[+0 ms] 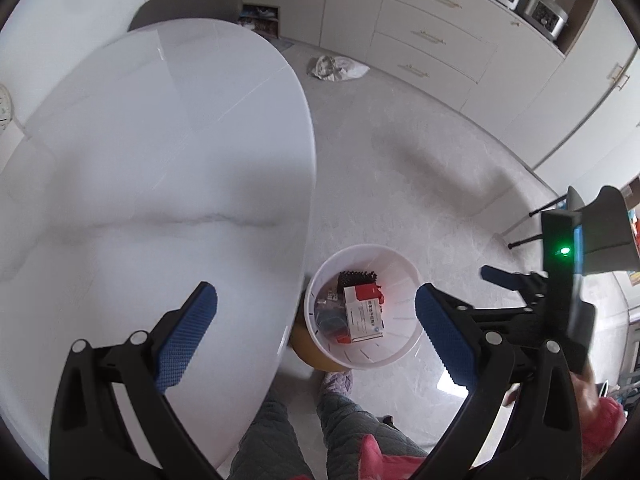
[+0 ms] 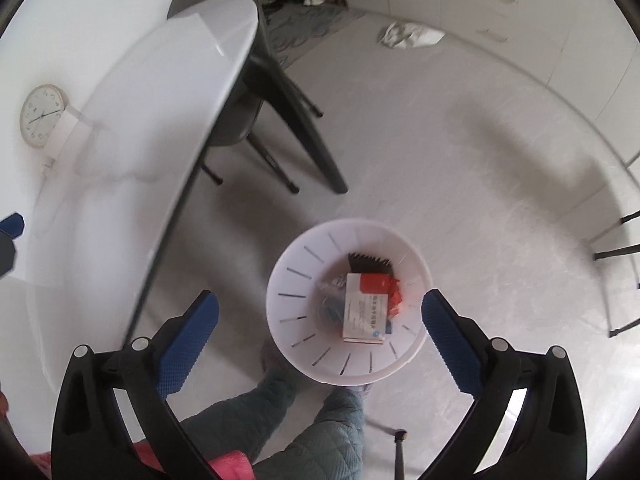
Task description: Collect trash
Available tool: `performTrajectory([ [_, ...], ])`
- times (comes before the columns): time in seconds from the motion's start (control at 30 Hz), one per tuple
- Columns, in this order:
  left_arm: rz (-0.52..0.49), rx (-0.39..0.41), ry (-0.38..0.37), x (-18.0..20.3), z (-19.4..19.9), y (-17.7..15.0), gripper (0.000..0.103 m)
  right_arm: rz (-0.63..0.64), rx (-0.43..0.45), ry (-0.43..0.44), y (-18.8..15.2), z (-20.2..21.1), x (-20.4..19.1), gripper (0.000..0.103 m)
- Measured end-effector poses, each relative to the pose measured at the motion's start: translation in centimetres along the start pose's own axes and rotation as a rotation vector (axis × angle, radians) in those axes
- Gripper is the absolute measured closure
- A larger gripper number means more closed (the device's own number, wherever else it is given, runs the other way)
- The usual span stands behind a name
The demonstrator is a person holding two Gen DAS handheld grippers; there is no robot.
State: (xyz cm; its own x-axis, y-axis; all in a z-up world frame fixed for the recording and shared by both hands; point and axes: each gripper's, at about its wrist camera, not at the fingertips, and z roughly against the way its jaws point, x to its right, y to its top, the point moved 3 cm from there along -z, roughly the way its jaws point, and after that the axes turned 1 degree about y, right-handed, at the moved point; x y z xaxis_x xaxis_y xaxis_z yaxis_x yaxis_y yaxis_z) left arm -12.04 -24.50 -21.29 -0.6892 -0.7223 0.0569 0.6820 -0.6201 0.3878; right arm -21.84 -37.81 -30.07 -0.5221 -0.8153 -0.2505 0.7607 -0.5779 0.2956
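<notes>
A white bin (image 1: 400,346) stands on the floor beside the table. Inside lie a white and red box (image 1: 362,312), a black toothed piece (image 1: 356,278) and some wrappers. My left gripper (image 1: 316,300) hangs open above the table's edge and the bin, with nothing between its fingers. In the right wrist view the bin (image 2: 304,344) is straight below, with the box (image 2: 366,308) flat inside. My right gripper (image 2: 320,304) is wide open high over it and holds nothing. A crumpled white item (image 1: 336,67) lies on the floor near the cabinets.
The white oval table (image 1: 160,140) fills the left. A dark chair (image 2: 240,120) is tucked under it. The person's legs (image 2: 320,440) stand right by the bin. Drawer cabinets (image 1: 432,36) line the far wall. Another chair (image 1: 600,232) is at the right.
</notes>
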Motion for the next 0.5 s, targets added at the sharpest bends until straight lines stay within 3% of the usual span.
performTrajectory([
  [0.17,0.071,0.06,0.058,-3.2,3.5,0.1,0.008,0.063,0.01,-0.008,1.9,3.3,-4.7,0.002],
  [0.33,0.149,0.177,0.158,-7.0,9.2,0.2,0.008,0.111,0.052,0.011,4.3,6.1,-9.6,0.002],
  [0.5,0.214,0.271,0.225,-9.7,13.5,0.0,0.008,0.215,0.136,0.031,6.1,9.4,-14.8,0.002],
])
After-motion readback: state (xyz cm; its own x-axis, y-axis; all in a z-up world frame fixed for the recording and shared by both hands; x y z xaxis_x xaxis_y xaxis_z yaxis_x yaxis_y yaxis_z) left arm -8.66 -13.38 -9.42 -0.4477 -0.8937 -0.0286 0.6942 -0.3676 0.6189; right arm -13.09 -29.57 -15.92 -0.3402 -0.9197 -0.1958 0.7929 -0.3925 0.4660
